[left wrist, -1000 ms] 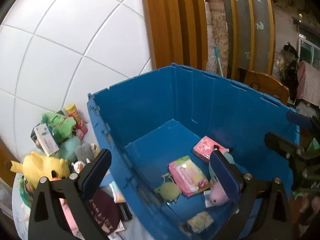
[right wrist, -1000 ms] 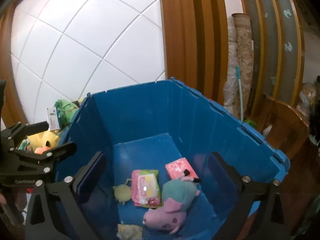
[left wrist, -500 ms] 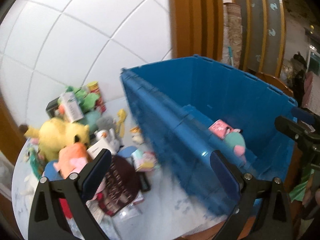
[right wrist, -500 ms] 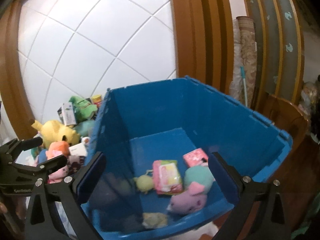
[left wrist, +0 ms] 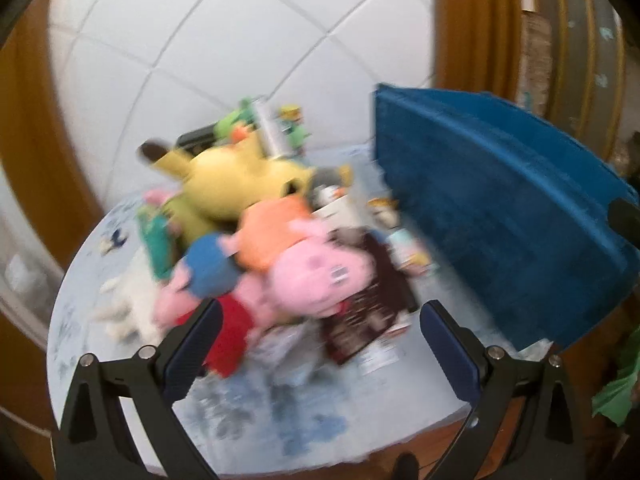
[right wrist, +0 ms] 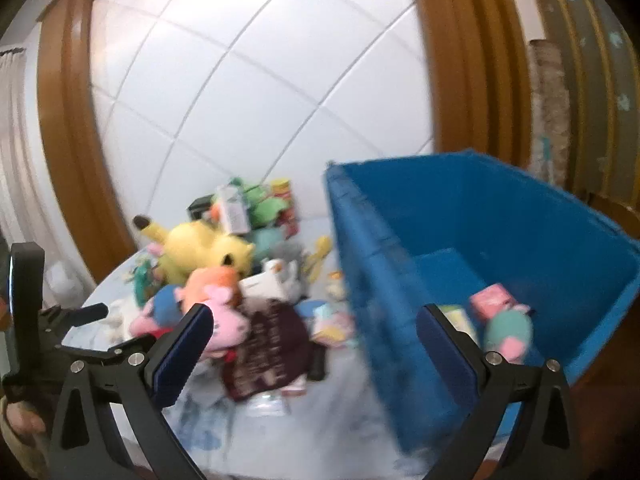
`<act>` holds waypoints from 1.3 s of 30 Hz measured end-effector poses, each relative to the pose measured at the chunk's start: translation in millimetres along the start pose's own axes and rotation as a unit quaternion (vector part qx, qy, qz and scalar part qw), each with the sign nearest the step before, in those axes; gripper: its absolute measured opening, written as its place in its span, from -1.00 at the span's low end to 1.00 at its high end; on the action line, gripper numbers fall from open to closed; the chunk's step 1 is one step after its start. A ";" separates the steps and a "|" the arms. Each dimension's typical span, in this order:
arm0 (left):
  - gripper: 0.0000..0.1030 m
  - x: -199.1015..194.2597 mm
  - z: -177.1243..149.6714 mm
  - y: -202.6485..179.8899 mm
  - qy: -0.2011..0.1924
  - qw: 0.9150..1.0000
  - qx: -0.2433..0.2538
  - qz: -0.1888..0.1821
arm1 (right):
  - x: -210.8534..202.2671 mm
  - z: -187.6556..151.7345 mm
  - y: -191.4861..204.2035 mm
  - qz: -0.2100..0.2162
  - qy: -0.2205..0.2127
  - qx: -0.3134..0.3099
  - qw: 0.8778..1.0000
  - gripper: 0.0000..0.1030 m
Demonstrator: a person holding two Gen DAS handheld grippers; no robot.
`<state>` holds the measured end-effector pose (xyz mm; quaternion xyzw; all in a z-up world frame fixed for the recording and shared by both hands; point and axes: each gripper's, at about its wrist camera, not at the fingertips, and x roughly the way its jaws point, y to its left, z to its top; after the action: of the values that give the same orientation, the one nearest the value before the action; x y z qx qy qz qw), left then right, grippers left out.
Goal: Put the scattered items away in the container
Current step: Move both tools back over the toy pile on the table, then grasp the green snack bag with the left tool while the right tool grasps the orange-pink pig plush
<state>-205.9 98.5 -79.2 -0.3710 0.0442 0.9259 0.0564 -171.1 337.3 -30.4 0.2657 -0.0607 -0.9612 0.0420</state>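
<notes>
Both views are now swung from the blue container [right wrist: 500, 240] toward the toy pile [left wrist: 260, 240] beside it (next pick likely); left gripper [left wrist: 320, 340] and right gripper [right wrist: 312, 344] are held wide, empty.

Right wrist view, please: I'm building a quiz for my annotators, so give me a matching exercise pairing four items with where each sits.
Things:
1. yellow plush toy
2. teal and pink plush toy
3. dark maroon printed cloth
4. pink square packet

Places:
A. inside the blue plastic bin, right beside the teal plush
B. flat on the table, nearest the bin's outer wall
C. in the table pile, toward the tiled wall
D. inside the bin, closest to the camera

Pairs: 1-C, 2-D, 3-B, 4-A
</notes>
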 end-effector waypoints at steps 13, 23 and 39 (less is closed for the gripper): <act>0.95 45.0 -49.4 116.0 0.051 0.995 -0.073 0.051 | 90.9 -39.8 79.3 0.032 0.099 -0.018 0.994 1.00; 0.95 87.9 -27.2 138.3 0.076 0.986 -0.118 0.091 | 169.1 -17.9 87.8 0.080 0.140 -0.053 0.986 1.00; 0.95 107.9 -9.0 252.9 0.078 0.978 -0.144 0.128 | 258.9 -10.5 141.0 0.076 0.181 -0.074 0.978 1.00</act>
<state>-312.0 -145.1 -150.2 -0.4376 -0.0381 0.8903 -0.1202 -380.3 167.5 -150.6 0.4261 -0.0004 -0.8930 0.1447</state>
